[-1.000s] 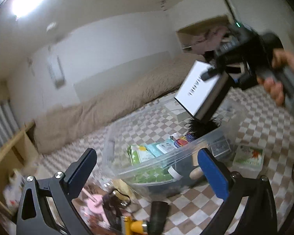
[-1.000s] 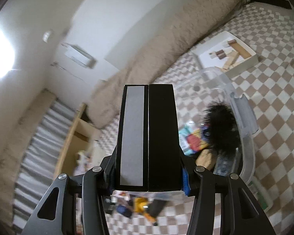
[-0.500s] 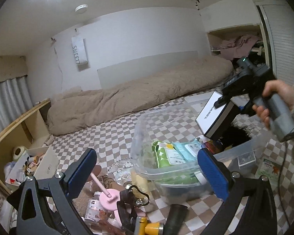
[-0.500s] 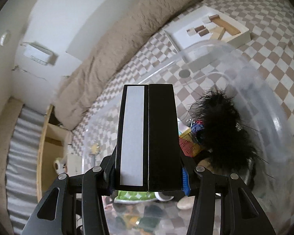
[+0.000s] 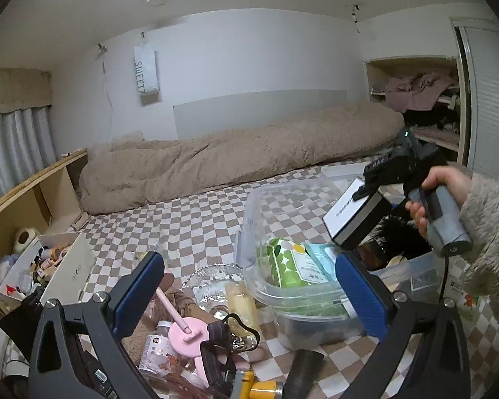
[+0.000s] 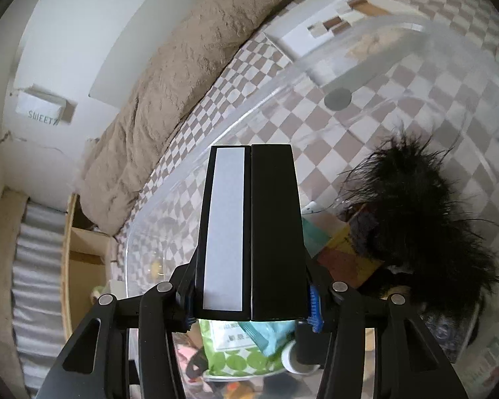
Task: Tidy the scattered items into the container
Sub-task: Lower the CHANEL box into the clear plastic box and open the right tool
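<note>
Compared with 1 second ago, the right tool [image 6: 251, 302] has come down with its box [image 6: 251, 232] toward the clear plastic container [image 5: 249, 212]; in the right wrist view the container's rim, then at about 4 o'clock of the box, now arcs over its top from 9 to 2 o'clock, so the box hangs above the container's open mouth; in the left wrist view the same box [image 5: 356, 219] has dropped from high at 1 o'clock to just over the container's far rim at 3 o'clock; the left tool [image 5: 249, 286] has swung so the container sits at 4 o'clock rather than dead centre, and the blur is gone.

The box is black with a white face carrying small dark lettering and a pale grey strip down 1 side; the right tool's jaws are clamped on its 2 flanks, held by a hand [image 5: 429, 199] in a fuzzy beige sleeve [image 5: 492, 232].

Inside the container lie a green-and-white dotted packet [image 5: 289, 266], a teal packet [image 5: 319, 256] and a black feathery tuft [image 6: 429, 219]; the box touches none of them as far as I can tell.

The left tool stands wide with nothing between its blue pads [image 5: 143, 282]; below it, at 6 o'clock on the checked floor [image 5: 196, 219], lie a pink stand [image 5: 186, 329], a black strap [image 5: 216, 349] and a yellow-and-black piece [image 5: 259, 389].
</note>
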Demonstrator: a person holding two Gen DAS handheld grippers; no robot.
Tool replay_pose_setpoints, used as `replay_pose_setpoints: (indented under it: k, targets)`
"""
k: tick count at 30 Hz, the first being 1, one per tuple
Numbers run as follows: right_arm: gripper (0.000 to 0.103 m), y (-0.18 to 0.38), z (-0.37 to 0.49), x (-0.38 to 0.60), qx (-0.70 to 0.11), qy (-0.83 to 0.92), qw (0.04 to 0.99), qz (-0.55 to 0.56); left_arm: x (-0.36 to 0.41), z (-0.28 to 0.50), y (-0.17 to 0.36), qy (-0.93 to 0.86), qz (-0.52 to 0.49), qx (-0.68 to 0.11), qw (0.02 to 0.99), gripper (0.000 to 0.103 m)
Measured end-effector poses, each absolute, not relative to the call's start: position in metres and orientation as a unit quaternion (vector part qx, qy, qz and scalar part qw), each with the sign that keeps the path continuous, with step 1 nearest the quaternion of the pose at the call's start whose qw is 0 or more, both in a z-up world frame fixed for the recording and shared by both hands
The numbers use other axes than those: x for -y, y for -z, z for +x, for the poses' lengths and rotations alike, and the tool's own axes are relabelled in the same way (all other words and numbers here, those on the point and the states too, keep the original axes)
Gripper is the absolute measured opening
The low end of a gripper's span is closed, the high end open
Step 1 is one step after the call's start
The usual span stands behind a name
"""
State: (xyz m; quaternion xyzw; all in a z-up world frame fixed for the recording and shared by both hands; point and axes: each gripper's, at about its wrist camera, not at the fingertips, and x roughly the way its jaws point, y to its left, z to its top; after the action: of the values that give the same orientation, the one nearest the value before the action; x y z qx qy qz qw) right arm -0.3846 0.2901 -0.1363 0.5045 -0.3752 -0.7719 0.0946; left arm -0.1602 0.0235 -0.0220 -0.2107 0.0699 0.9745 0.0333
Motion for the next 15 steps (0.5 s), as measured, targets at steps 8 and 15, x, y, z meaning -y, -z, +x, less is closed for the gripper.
replay_pose_setpoints:
  k: [8, 15]
  targets:
    - [0.103, 0.111, -0.371, -0.295, 0.305, 0.816, 0.065, 0.486, -0.021, -0.160, 0.022, -0.974, -0.215, -0.054, 0.041, 0.103]
    - [0.103, 0.064, -0.341, -0.295, 0.232, 0.845, 0.113, 0.469, -0.027, -0.157, 0.021, -0.973, -0.216, -0.063, 0.049, 0.103]
